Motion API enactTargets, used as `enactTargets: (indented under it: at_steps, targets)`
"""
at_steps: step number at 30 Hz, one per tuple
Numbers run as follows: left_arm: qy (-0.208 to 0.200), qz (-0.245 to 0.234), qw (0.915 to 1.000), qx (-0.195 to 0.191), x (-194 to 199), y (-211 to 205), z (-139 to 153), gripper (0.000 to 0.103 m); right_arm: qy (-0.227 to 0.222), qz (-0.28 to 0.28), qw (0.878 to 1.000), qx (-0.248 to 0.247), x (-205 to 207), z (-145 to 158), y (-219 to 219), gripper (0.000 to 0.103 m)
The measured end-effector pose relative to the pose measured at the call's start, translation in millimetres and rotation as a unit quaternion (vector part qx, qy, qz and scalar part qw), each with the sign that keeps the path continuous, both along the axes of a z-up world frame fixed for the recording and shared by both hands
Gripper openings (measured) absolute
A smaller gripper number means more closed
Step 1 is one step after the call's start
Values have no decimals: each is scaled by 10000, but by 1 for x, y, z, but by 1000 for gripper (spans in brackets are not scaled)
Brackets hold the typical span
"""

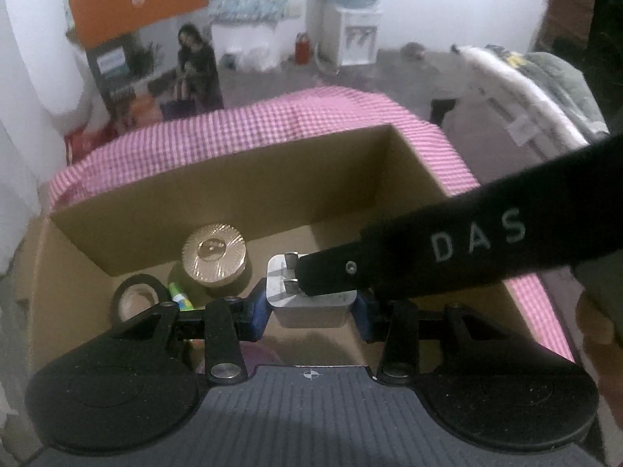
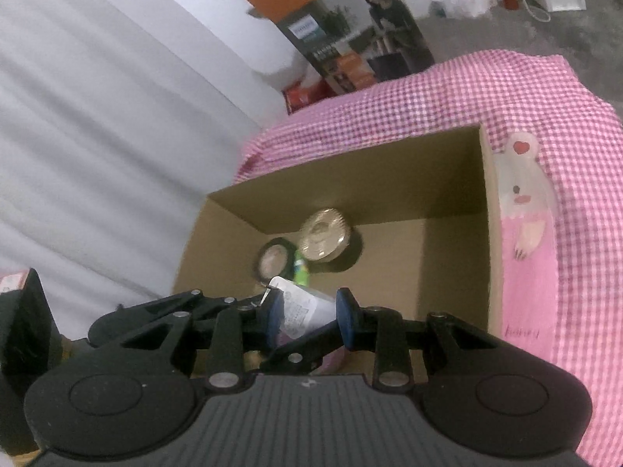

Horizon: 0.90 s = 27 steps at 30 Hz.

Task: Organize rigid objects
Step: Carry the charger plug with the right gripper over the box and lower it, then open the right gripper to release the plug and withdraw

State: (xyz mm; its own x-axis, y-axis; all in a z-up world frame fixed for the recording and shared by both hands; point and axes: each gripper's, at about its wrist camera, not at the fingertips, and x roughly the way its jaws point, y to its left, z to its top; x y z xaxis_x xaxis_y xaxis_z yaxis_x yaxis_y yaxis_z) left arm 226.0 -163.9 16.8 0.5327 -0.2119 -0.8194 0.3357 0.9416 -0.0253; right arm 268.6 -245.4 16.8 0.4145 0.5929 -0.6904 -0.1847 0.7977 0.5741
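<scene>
My left gripper [image 1: 311,311] is shut on a white plug adapter [image 1: 311,295] with two metal prongs, held over the open cardboard box [image 1: 241,179]. The right gripper's black finger [image 1: 447,253] reaches in from the right and lies against the adapter's top. In the right wrist view my right gripper [image 2: 307,317] has the white adapter [image 2: 300,307] between its blue pads [image 2: 272,317], and the left gripper's black finger [image 2: 303,344] crosses below. In the box lie a gold round tin [image 1: 214,255], a black tape roll [image 1: 138,297] and a green tube [image 1: 180,295].
The box [image 2: 490,233] sits on a pink checked cloth [image 2: 564,194] with a rabbit picture. Beyond the table stand printed cartons [image 1: 155,62], a water dispenser [image 1: 356,35] and a rack with clothes [image 1: 545,85]. White foam rolls [image 2: 97,116] stand at the left.
</scene>
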Motion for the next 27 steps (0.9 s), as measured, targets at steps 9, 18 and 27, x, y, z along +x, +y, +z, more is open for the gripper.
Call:
enactTargets:
  at_steps: [9,18,27]
  targets:
    - [324,326,9989,-31,44,-1,-13,42,165,227,9986,-445,53,-9,8,33]
    - [557,483,9973,-31,68,-9,-23,42,125,349,9963,-777,78,-17,12,31]
    - [839,540,9947,-259,76,-6,-31,45,85,456,9956,-809,85,-24,17,30]
